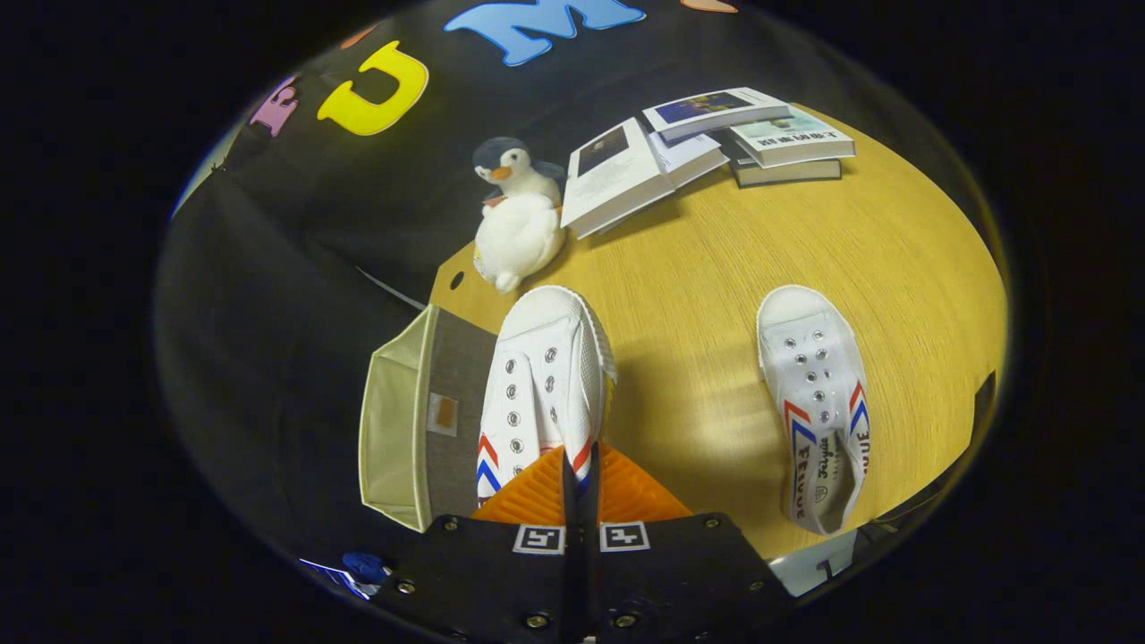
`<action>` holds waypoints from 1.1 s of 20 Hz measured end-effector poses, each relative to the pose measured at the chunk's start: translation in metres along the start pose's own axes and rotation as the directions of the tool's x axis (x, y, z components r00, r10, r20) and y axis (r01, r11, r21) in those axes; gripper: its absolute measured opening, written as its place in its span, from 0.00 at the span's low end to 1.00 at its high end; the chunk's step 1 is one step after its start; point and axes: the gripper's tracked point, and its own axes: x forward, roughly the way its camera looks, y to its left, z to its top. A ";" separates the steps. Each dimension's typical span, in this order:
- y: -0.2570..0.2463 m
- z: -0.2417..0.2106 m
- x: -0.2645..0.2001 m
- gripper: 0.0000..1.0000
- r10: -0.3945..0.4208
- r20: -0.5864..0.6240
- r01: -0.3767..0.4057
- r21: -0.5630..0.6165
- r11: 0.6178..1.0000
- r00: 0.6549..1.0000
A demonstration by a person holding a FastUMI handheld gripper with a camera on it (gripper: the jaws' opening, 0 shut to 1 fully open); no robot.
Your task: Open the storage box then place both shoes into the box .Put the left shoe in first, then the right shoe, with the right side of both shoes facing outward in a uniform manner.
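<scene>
The gripper [580, 465] pinches a white canvas shoe [544, 385] beside the open fabric box [407, 420]; the other shoe [818, 402] lies apart on the wood-grain table [698, 268].

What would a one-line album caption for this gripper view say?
Gripper shut on a white shoe beside the open storage box; second shoe on the table.
</scene>
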 end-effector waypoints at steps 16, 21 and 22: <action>0.147 0.000 0.035 0.00 0.138 -0.038 -0.141 -0.068 0.988 0.990; 0.173 -0.009 0.065 0.00 0.145 -0.056 -0.149 -0.072 0.986 0.988; 0.177 -0.010 0.071 0.00 0.143 -0.059 -0.147 -0.073 0.986 0.988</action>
